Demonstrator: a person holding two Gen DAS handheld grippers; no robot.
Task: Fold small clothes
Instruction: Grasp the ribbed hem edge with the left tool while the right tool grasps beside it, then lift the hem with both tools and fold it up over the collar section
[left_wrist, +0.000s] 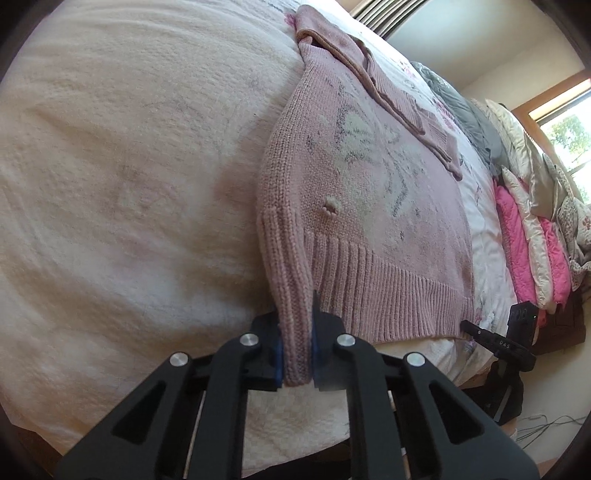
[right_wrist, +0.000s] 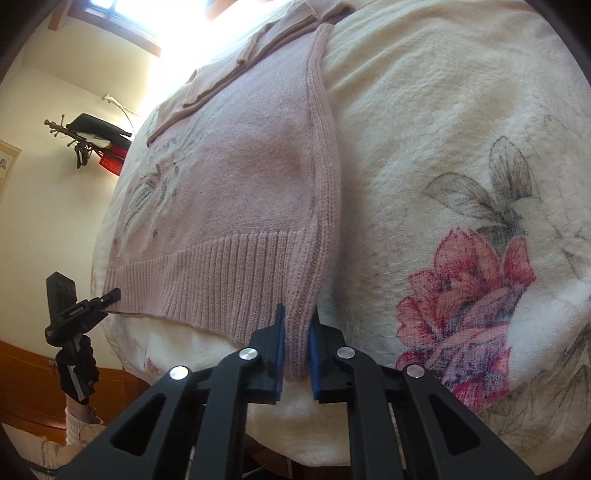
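Pink knit sweater (left_wrist: 369, 206) spread flat on the bed (left_wrist: 129, 166), one sleeve folded across the top. Left claw (left_wrist: 297, 354) and right claw (right_wrist: 297, 350) each clamped on a bottom hem corner. Barely started; main folds still left, probably.

right tool (right_wrist: 296, 354) pinches pink sweater (right_wrist: 236, 206) hem on bedspread (right_wrist: 461, 147).

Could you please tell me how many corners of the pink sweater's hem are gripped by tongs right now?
2. The left tongs clamp the hem corner of the pink sweater on its left side; the right tongs clamp the opposite hem corner.
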